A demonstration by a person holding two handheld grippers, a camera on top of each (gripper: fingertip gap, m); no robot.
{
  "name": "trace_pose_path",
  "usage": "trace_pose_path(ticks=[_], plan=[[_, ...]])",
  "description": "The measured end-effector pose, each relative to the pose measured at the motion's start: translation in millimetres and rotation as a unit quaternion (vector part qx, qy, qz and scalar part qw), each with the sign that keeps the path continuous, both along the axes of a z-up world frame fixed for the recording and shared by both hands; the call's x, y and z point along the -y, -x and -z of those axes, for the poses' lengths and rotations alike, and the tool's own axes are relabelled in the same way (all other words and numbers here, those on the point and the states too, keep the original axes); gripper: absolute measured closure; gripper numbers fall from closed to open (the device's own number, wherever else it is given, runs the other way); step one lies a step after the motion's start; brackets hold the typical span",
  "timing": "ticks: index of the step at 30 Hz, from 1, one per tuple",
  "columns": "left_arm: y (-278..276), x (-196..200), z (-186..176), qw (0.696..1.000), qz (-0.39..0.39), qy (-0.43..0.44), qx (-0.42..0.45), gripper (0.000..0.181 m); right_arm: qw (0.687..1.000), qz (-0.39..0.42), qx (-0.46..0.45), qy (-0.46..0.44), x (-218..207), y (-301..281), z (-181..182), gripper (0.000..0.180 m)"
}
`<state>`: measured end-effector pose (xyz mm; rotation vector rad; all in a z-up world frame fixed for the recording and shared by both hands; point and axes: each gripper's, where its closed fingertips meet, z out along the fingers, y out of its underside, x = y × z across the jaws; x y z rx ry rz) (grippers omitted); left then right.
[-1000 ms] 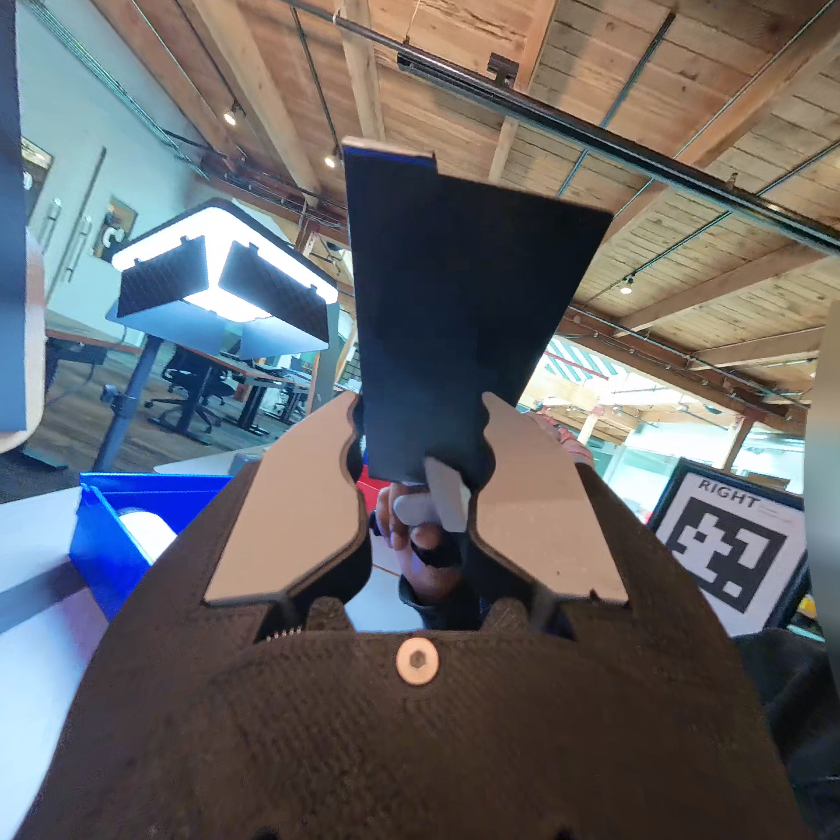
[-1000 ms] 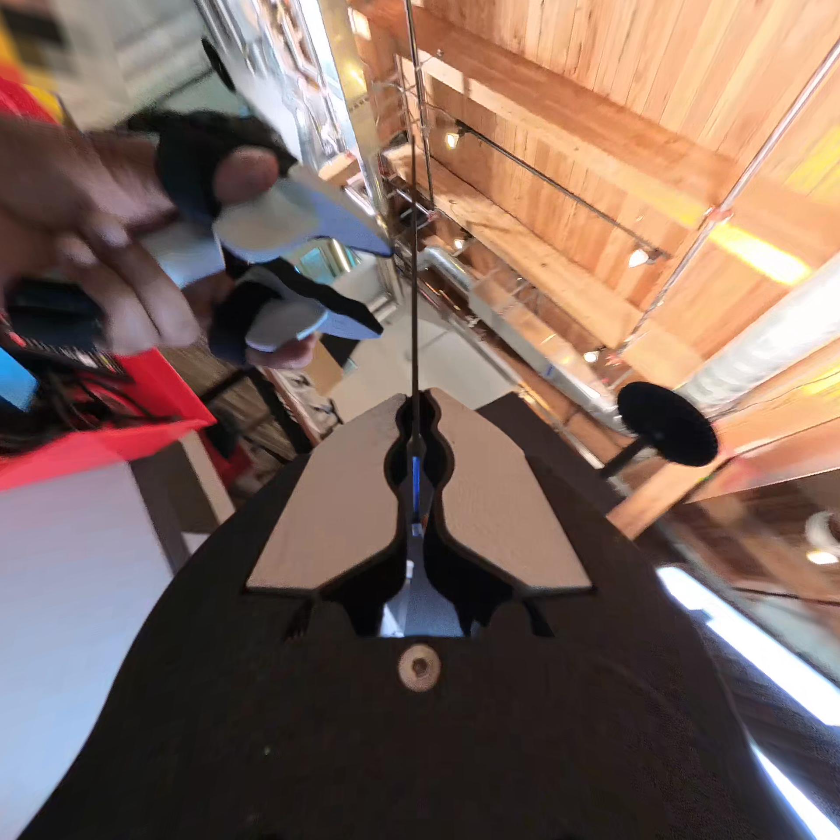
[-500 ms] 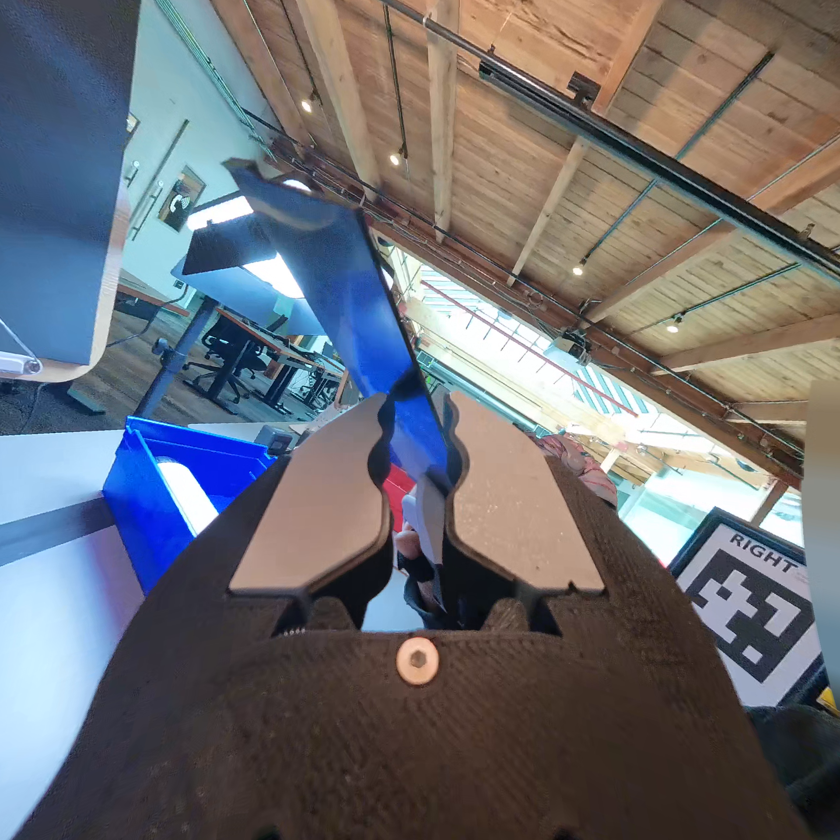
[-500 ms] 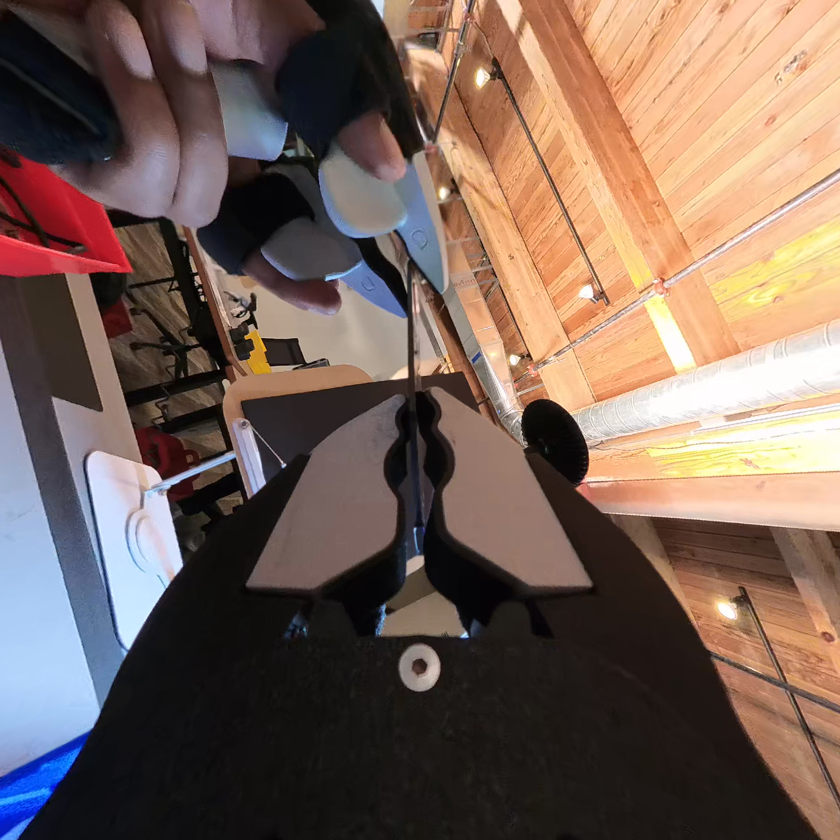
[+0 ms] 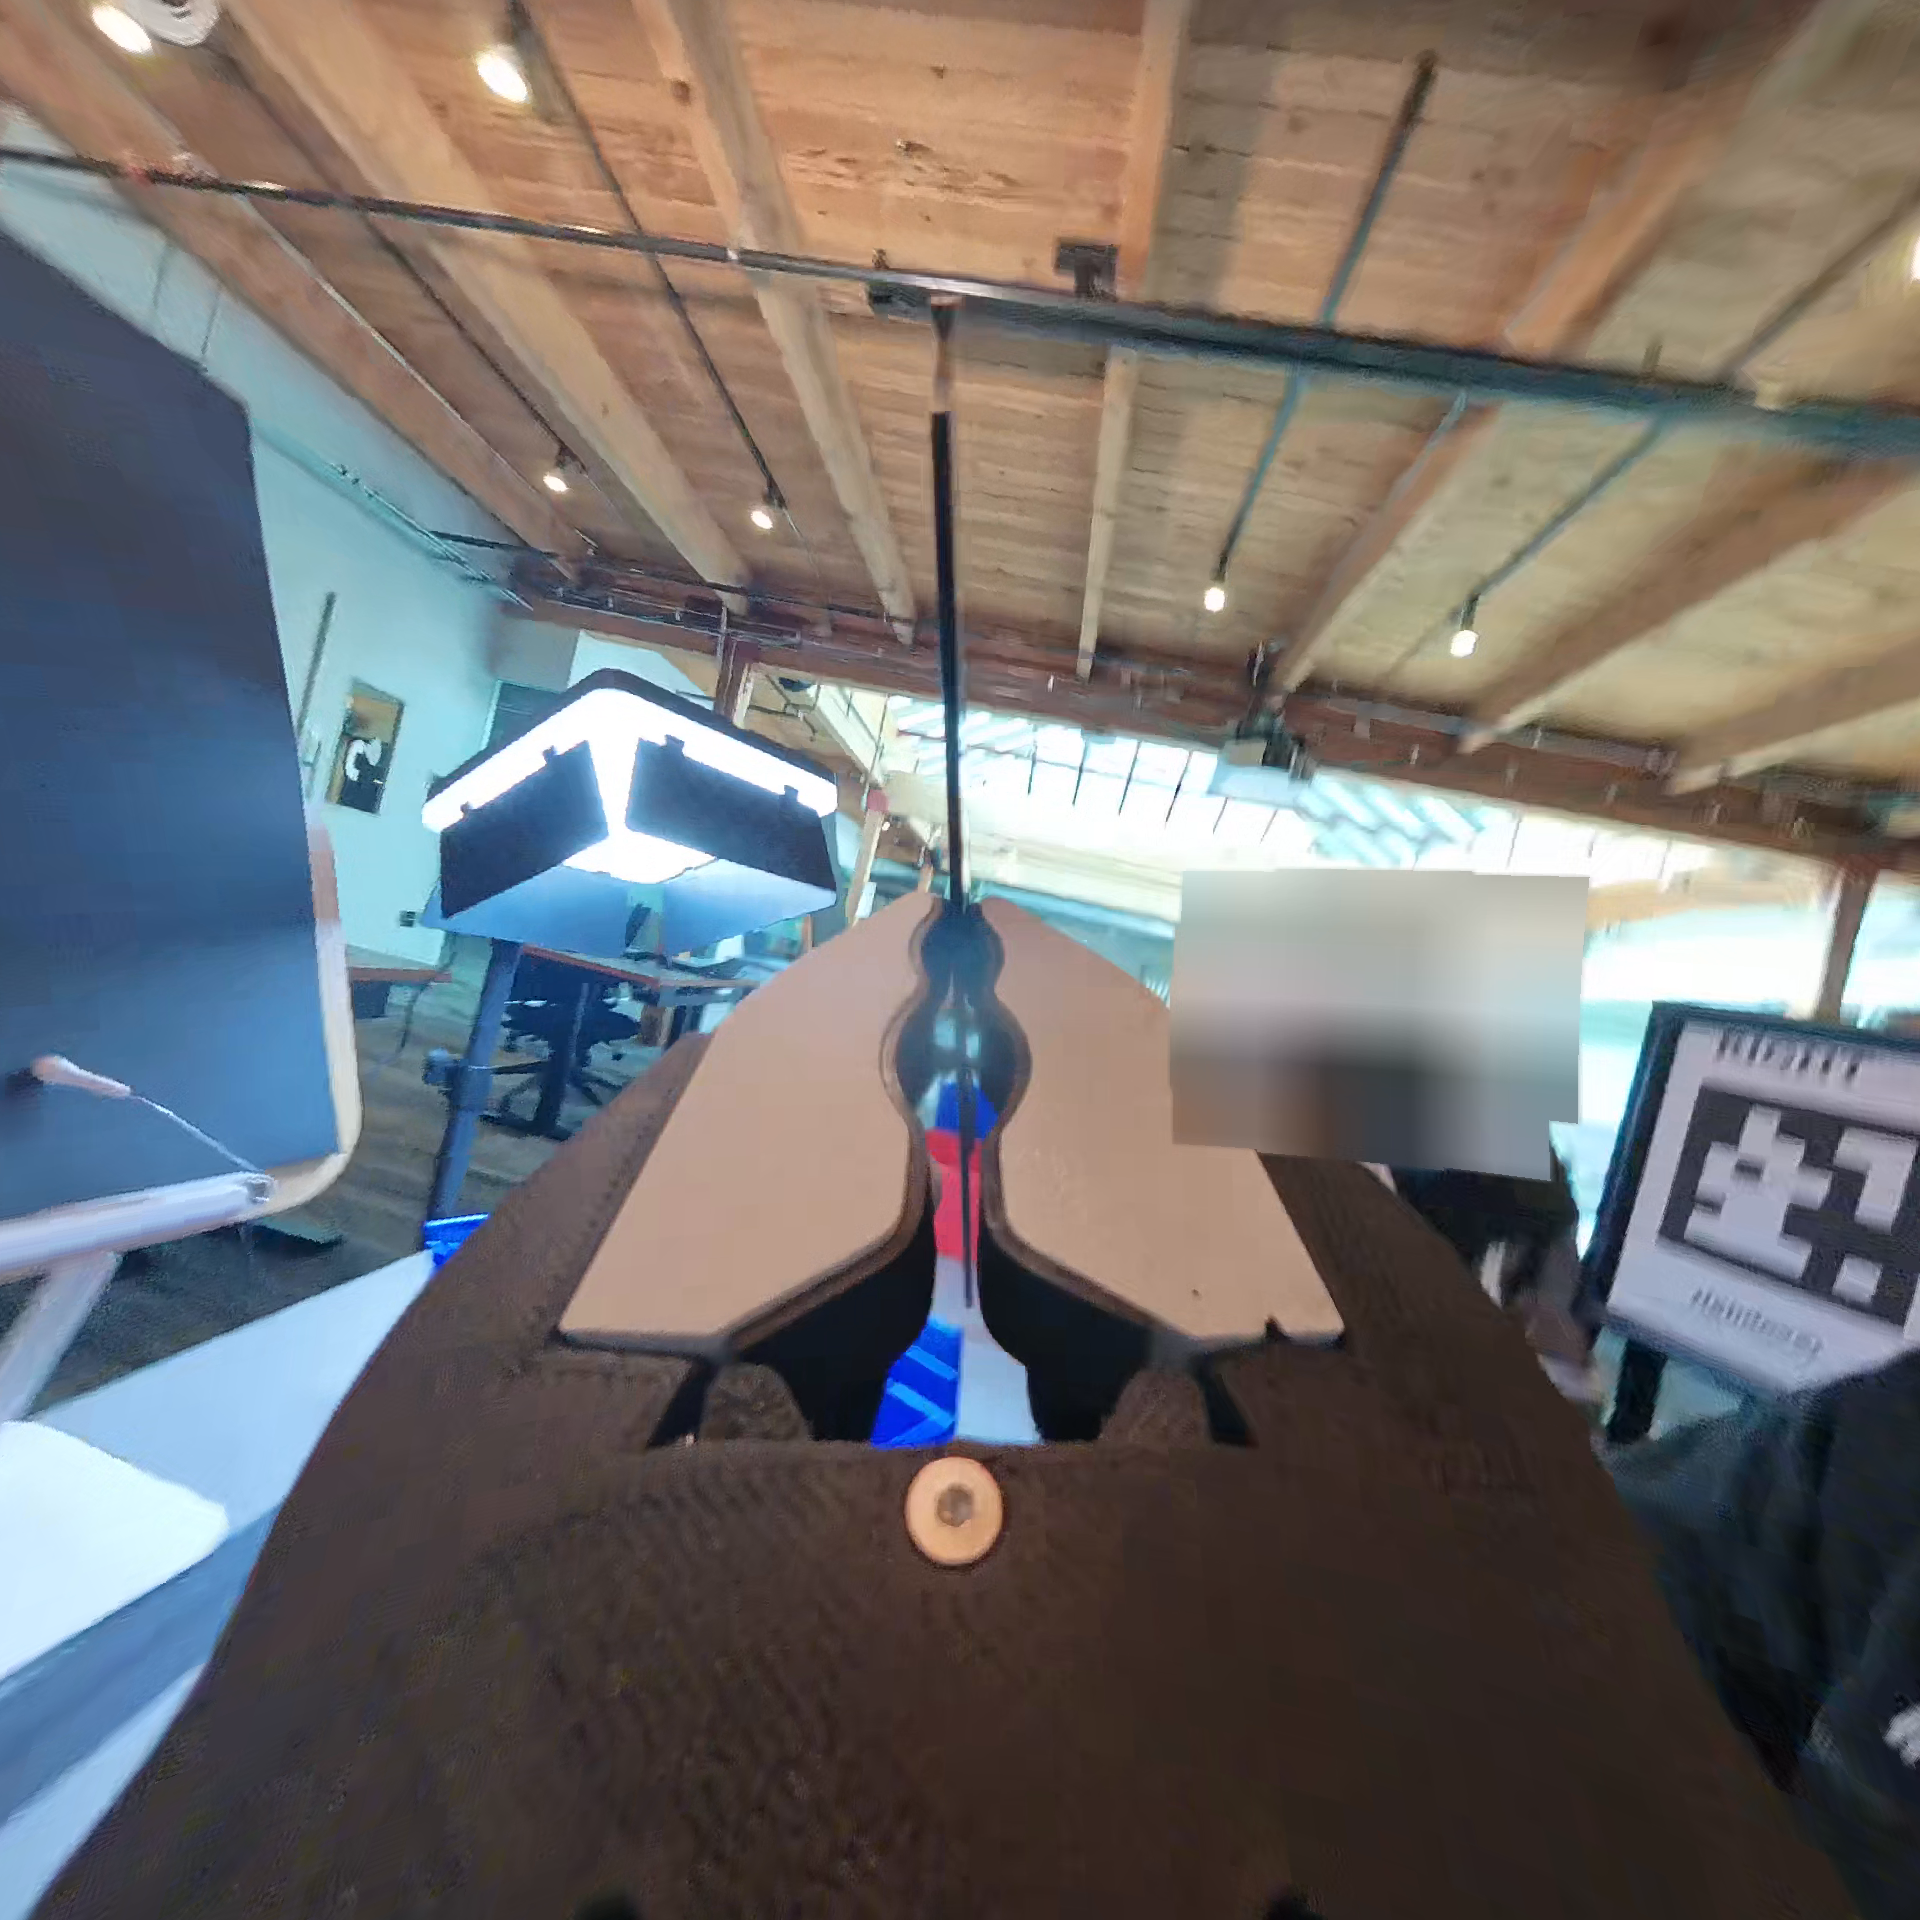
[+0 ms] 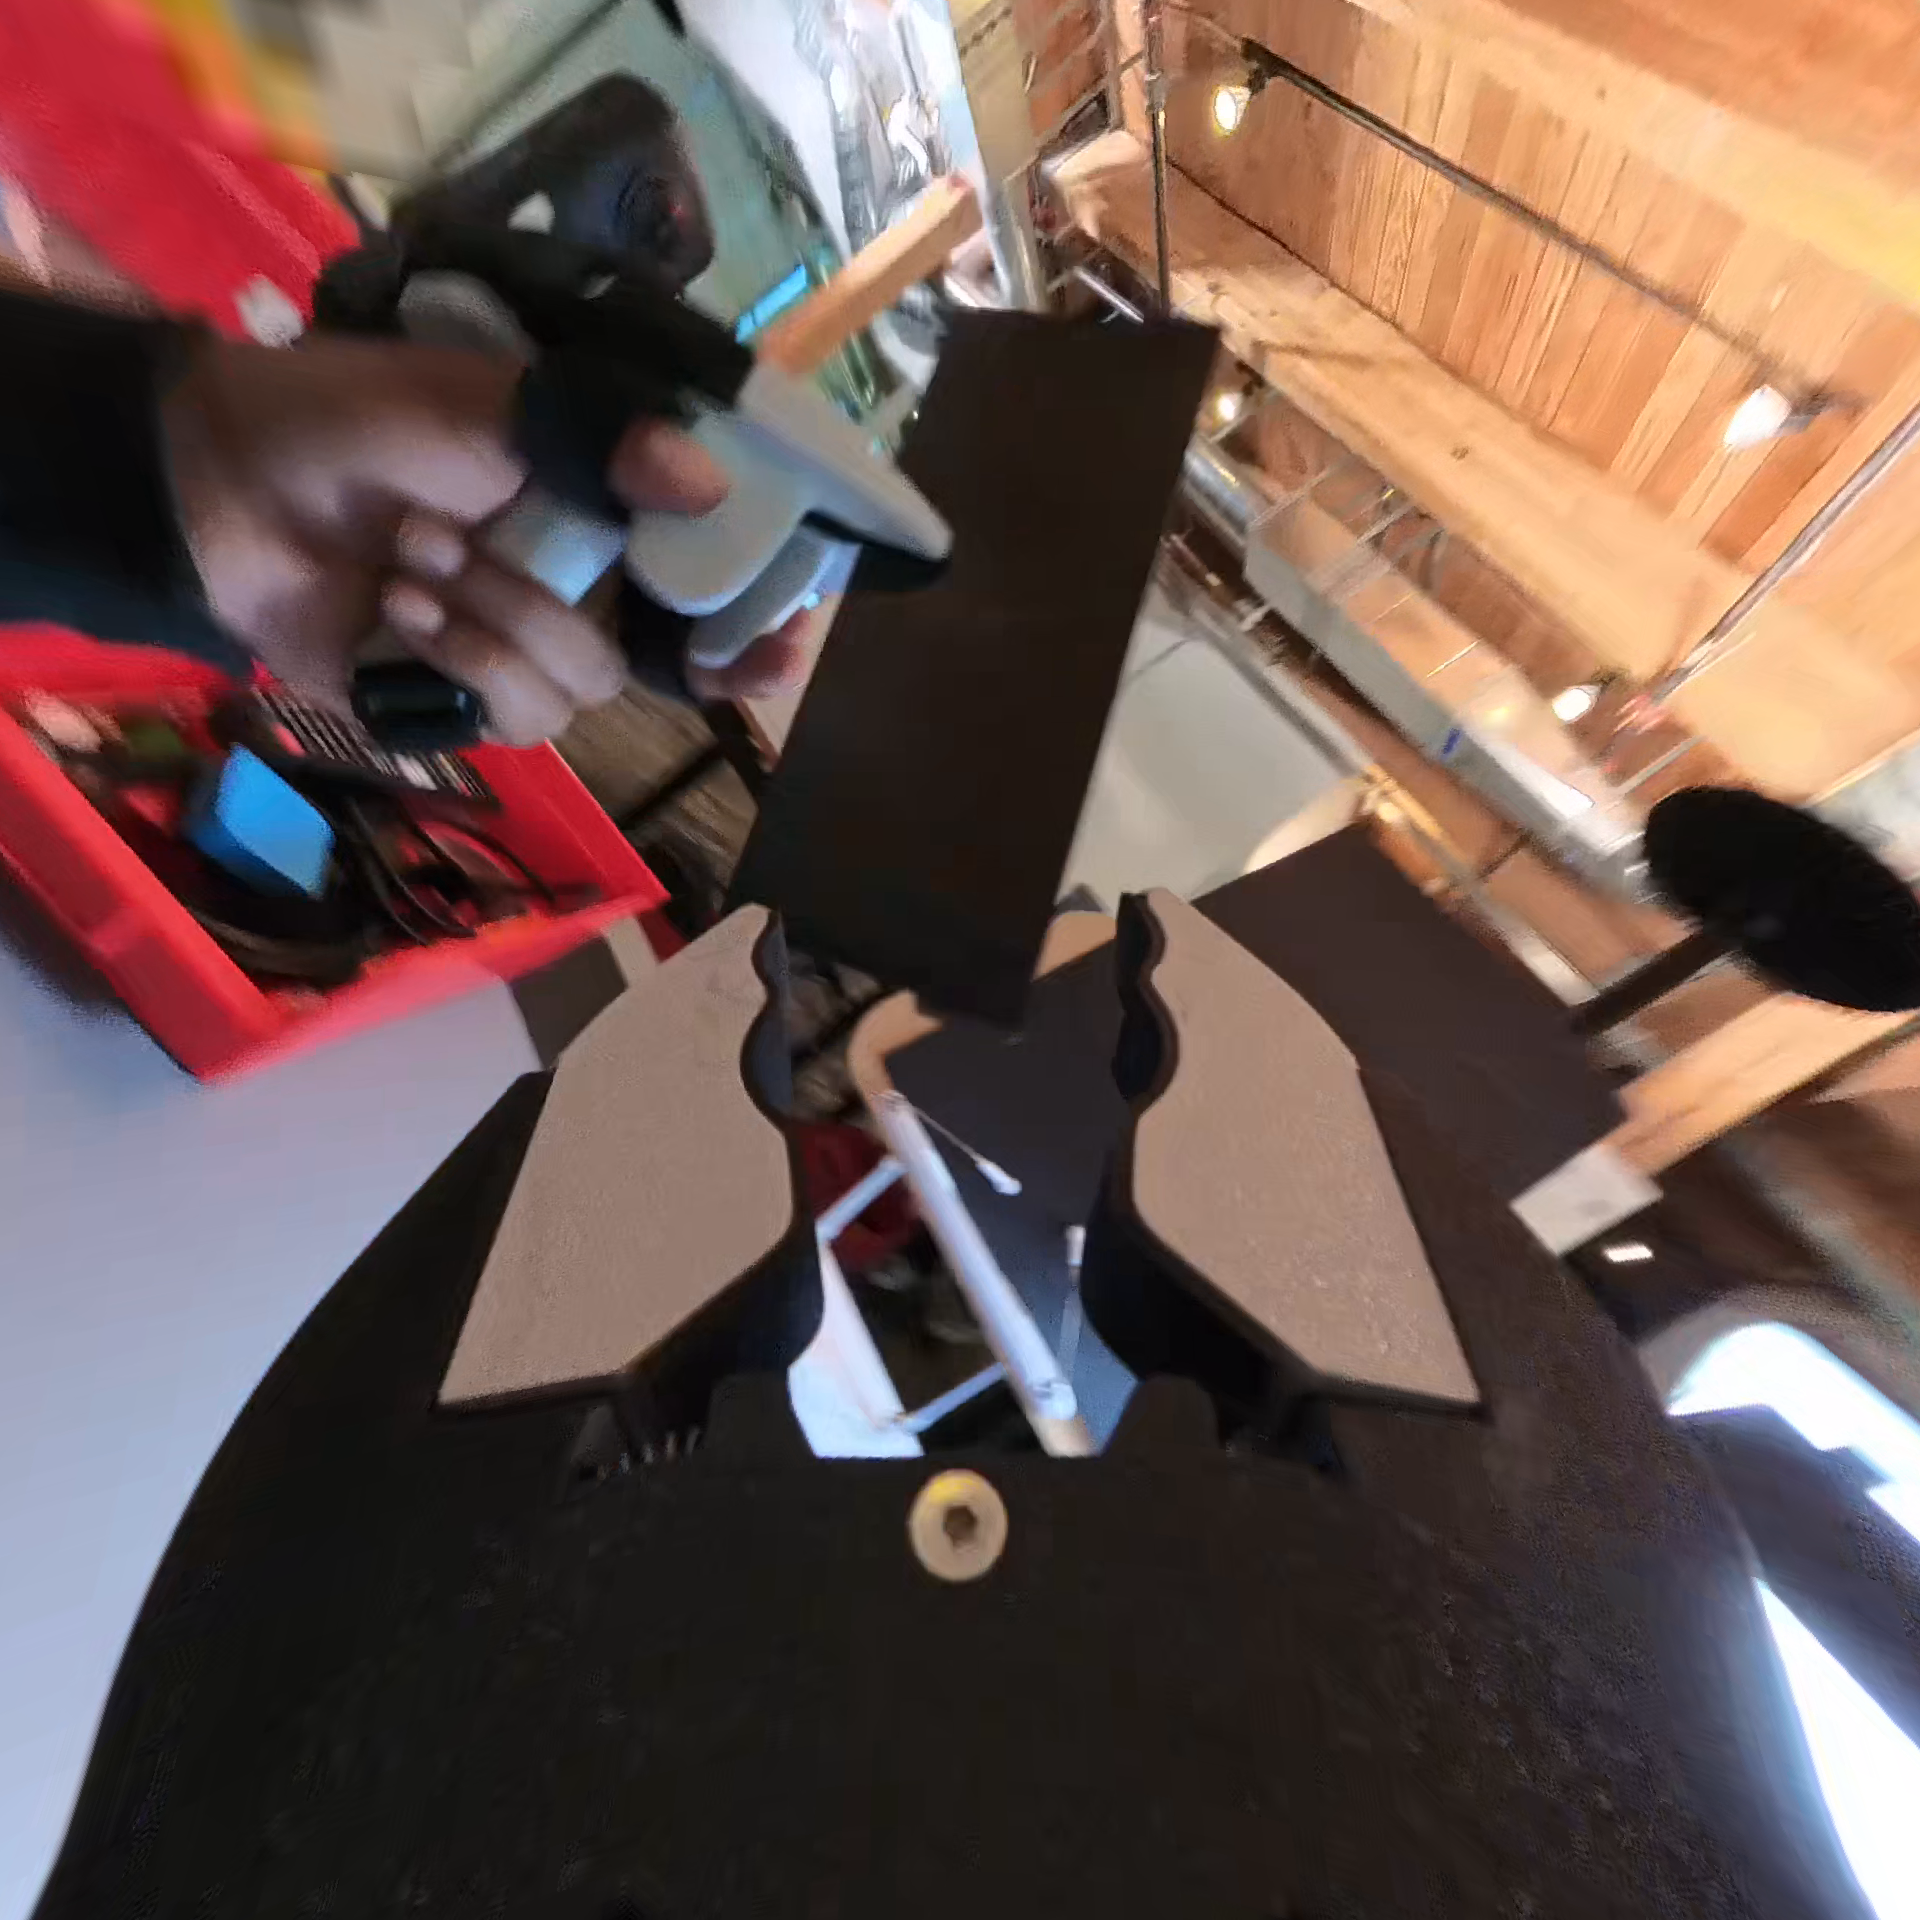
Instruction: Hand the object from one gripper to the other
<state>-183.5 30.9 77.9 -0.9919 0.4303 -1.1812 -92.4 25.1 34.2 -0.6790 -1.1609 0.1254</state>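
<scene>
The object is a thin dark flat card. In the left wrist view I see the card (image 5: pixel 948 623) edge-on, standing straight up from my left gripper (image 5: pixel 956 909), which is shut on its lower end. In the right wrist view the card (image 6: pixel 966 665) shows its dark face, held at one edge by the left gripper (image 6: pixel 883 540) in a person's hand (image 6: pixel 364 520). My right gripper (image 6: pixel 951 914) is open and empty. The card's lower corner hangs just beyond and between its spread fingertips, not touching them.
A red bin (image 6: pixel 166 966) with cables and a blue item sits on the white table (image 6: pixel 156 1299) at the left. A black disc on a stand (image 6: pixel 1787 894) is at the right. A lit softbox (image 5: pixel 623 800), a dark panel (image 5: pixel 135 727) and a marker board (image 5: pixel 1766 1184) stand around.
My left gripper closed on the card and now holds it alone. My right gripper, shut on the card before, has opened, let go and drawn back a little.
</scene>
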Motion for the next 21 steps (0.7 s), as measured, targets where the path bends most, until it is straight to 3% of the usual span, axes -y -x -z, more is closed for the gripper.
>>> trace_pose_path(ticks=[2,5,8,11,12,14,18,21], plan=[[-11,11,9,0.996,0.017,-0.021,-0.083,0.179,0.993,-0.057,-0.023,0.103,-2,-9,-5,0.124],[-30,23,23,0.984,0.038,-0.043,-0.171,0.179,0.954,-0.157,-0.003,0.256,4,-13,5,0.123],[-50,27,36,0.972,0.066,-0.040,-0.220,0.179,0.914,-0.231,0.056,0.328,21,-7,26,0.128],[-65,29,46,0.967,0.101,-0.030,-0.232,0.178,0.926,-0.205,0.056,0.311,11,0,36,0.164],[-66,27,46,0.969,0.102,-0.023,-0.225,0.179,0.925,-0.206,0.052,0.314,9,1,38,0.169],[-64,16,45,0.975,0.083,0.000,-0.207,0.176,0.926,-0.197,0.032,0.321,2,2,34,0.175],[-51,-23,40,0.983,-0.058,0.060,-0.164,0.160,0.957,-0.094,-0.038,0.271,-28,-1,24,0.178],[-62,-28,43,0.973,-0.109,0.074,-0.190,0.129,0.978,0.002,-0.063,0.199,-49,-8,20,0.178]])
